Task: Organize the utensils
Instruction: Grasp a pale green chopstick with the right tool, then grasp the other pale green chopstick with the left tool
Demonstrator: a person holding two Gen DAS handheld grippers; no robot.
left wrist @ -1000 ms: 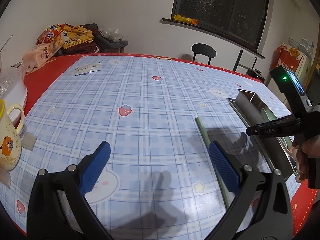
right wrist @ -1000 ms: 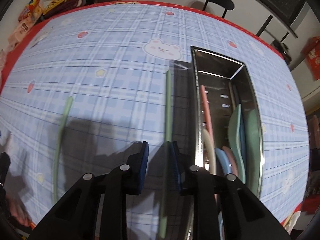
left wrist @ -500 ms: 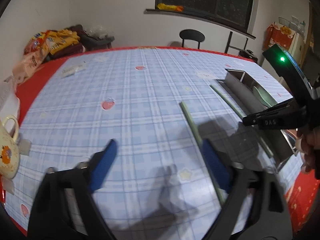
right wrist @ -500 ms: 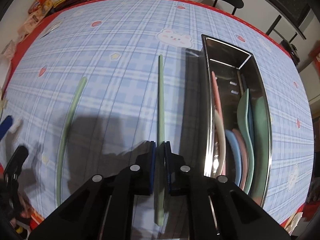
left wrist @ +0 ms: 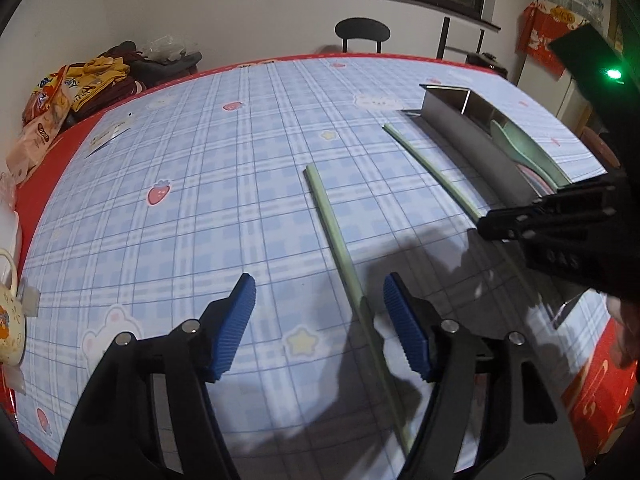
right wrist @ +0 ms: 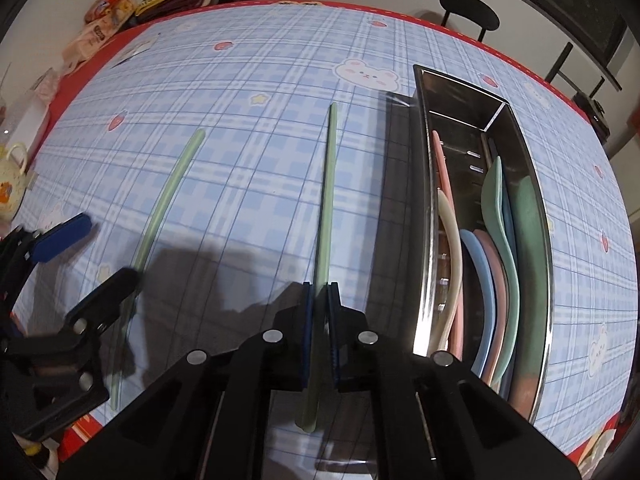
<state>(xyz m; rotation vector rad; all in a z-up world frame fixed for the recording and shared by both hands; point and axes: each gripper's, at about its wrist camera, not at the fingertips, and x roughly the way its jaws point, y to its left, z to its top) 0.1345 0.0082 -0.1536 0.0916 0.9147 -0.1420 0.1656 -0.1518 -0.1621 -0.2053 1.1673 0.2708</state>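
Note:
Two pale green chopsticks lie on the blue plaid tablecloth. My left gripper [left wrist: 318,284] straddles the left chopstick [left wrist: 336,240], which passes nearer the right-hand blue pad [left wrist: 404,332]. The jaws are closing and neither pad touches the stick. My right gripper [right wrist: 320,286] is shut on the other chopstick [right wrist: 328,184], near its close end, just left of the steel utensil tray [right wrist: 424,200]. The tray holds several pastel spoons and sticks. The right wrist view also shows the left gripper [right wrist: 110,248] around its chopstick [right wrist: 176,184].
A cartoon mug [left wrist: 8,320] stands at the table's left edge. Snack bags [left wrist: 52,96] are piled at the far left corner, with a paper card [left wrist: 108,136] beside them. A black chair [left wrist: 362,32] stands behind the table. A hand holds the right gripper [left wrist: 486,226].
My left gripper slid right until the left chopstick came between its pads, and its jaws narrowed. My right gripper closed onto the chopstick beside the tray.

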